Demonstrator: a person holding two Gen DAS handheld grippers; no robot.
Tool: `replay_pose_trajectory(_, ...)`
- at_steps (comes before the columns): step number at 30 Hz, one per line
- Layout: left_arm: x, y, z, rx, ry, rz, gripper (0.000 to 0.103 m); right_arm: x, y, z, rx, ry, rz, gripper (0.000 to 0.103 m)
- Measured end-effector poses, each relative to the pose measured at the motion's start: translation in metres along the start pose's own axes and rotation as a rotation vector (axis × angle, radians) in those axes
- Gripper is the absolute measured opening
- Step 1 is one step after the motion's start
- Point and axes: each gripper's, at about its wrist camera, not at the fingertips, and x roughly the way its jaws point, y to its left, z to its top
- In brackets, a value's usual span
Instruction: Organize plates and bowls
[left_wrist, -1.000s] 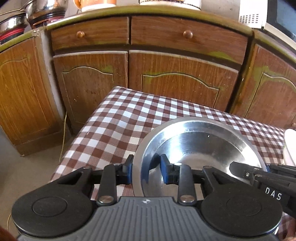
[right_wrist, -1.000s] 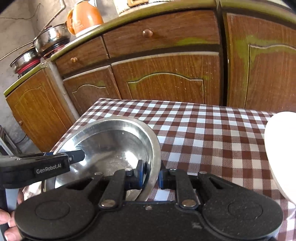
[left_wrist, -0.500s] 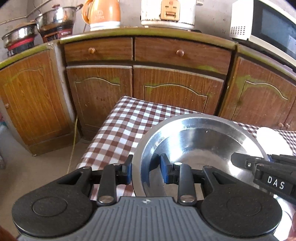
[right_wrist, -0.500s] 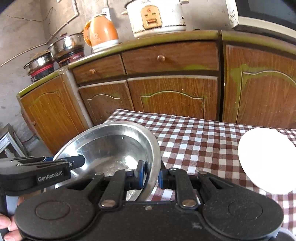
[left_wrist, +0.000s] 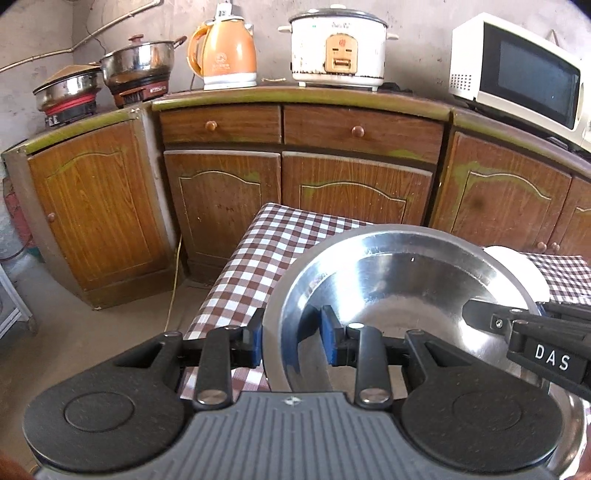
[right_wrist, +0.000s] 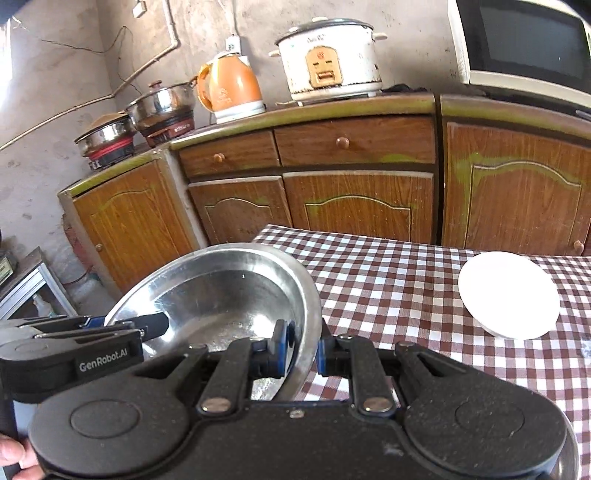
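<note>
A wide steel bowl (left_wrist: 391, 280) hangs above the checkered table (left_wrist: 258, 258), carried by both grippers. My left gripper (left_wrist: 293, 338) is shut on its left rim, blue pads on either side of the wall. My right gripper (right_wrist: 303, 349) is shut on the opposite rim of the steel bowl (right_wrist: 221, 291). Each gripper shows in the other's view: the right gripper (left_wrist: 517, 328) reaches in from the right, the left gripper (right_wrist: 92, 339) from the left. A white plate (right_wrist: 509, 293) lies on the table (right_wrist: 388, 280) to the right; its edge (left_wrist: 524, 273) peeks out behind the bowl.
Brown wooden cabinets (left_wrist: 288, 192) stand behind the table. On their counter sit two steel pots (left_wrist: 136, 70), an orange kettle (left_wrist: 225, 55), a white rice cooker (left_wrist: 338, 48) and a microwave (left_wrist: 517, 74). A person's hand (right_wrist: 11, 458) shows at the lower left.
Both grippers have risen and drawn back with the bowl between them. The counter top and its appliances have come into view, and the white plate now shows whole on the table.
</note>
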Motion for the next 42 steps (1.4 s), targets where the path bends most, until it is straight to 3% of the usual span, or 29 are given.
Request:
replay_pose_trajectory(18,-0.064,0.003,-0.039,0.012,-0.019,0.023,0.032,-0.069,0.023,-0.038,0.012,-0.003,0.024,0.020)
replay_pose_trajectory(42,-0.095,0.002,-0.090,0.006,0.001,0.015,0.032,-0.110,0.033,-0.096,0.008,0.016,0.014,0.020)
